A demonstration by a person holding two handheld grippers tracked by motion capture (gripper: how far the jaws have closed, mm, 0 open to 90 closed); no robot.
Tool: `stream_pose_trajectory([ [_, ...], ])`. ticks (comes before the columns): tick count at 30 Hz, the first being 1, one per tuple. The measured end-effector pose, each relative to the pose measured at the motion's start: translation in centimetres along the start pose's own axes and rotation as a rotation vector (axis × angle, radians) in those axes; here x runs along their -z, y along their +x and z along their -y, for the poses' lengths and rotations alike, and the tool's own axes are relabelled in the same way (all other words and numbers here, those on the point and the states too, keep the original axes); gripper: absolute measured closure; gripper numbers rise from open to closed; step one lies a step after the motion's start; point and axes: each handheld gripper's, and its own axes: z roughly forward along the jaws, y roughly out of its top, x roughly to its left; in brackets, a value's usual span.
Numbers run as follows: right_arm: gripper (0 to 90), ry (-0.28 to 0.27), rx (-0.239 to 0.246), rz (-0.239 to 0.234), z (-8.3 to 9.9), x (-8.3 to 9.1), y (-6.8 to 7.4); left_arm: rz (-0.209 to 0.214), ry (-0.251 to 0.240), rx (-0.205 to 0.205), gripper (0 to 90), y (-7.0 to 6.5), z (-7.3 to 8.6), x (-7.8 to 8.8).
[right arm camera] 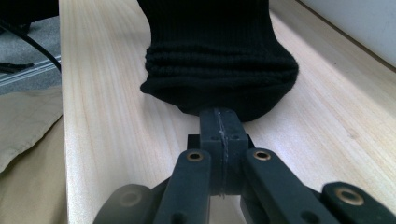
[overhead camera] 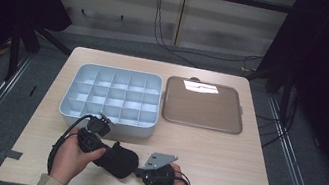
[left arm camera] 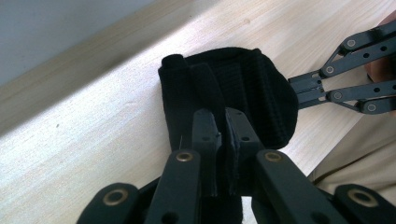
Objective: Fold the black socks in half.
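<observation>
Sock (overhead camera: 116, 161) pinched between both tongs.

The counter (overhead camera: 221, 163) was a pale wood-grain top. On its far half sat a light blue divided organizer box (overhead camera: 112, 98) and, just beside it to the right, a flat brown tray (overhead camera: 203, 105) with a raised rim. Near the front edge a black knitted fabric piece (overhead camera: 116, 160) lay on the wood, close before the box.

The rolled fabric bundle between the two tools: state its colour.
The bundle is plain black with a ribbed knit, clearest in the right gripper view.
</observation>
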Motion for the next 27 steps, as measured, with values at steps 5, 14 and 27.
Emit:
stream_pose_trajectory([
  [5, 90.0, 0.001, -0.001, -0.001, 0.0, 0.0, 0.0, 0.000, 0.007, -0.011, 83.9, -0.2, -0.3, 0.0],
  [14, 90.0, -0.003, 0.008, -0.001, 0.0, 0.0, -0.1, 0.000, 0.005, -0.018, 83.8, -0.8, -0.8, -0.1],
  [27, 90.0, -0.004, 0.006, -0.001, 0.0, -0.1, 0.0, 0.006, 0.006, -0.027, 83.5, -1.3, -1.2, -0.5],
])
